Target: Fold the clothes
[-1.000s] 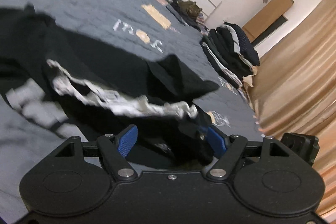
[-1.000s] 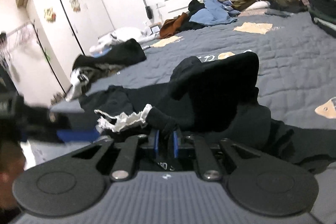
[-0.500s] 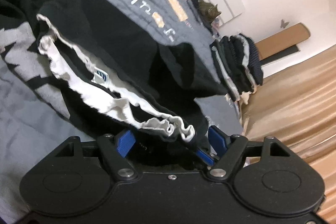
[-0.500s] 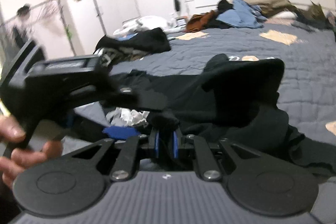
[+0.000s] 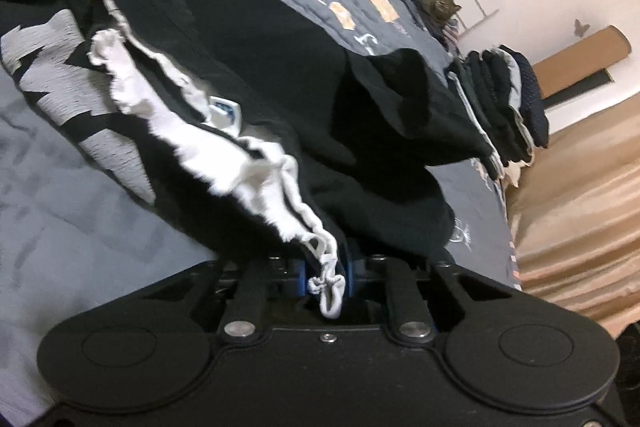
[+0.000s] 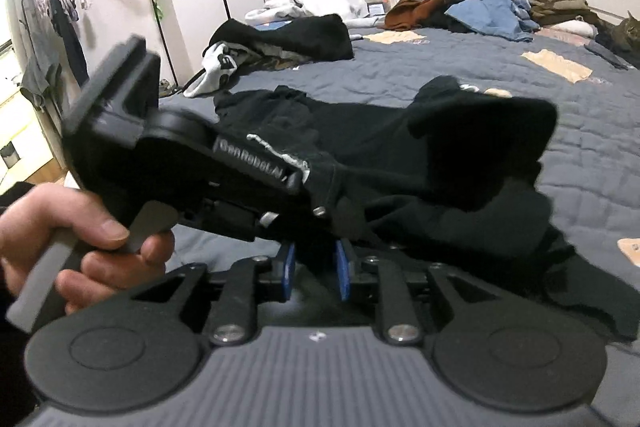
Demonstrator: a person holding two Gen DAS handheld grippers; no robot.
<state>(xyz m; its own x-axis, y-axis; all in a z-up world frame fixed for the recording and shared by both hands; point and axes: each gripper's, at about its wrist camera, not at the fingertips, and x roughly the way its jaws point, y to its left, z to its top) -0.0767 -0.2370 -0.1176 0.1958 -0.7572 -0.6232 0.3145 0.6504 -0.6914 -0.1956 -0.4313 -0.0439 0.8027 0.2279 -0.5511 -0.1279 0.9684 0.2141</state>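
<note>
Left gripper, wide open half a second ago, is now clenched on the white-trimmed edge of the black garment. Right gripper, previously pinching the cloth, now stands parted. Garment lies bunched on the grey quilt; the grip appears handed over, so the right is free to regrasp.

Two low, close wrist views across the bed, sharing the black garment.
</note>
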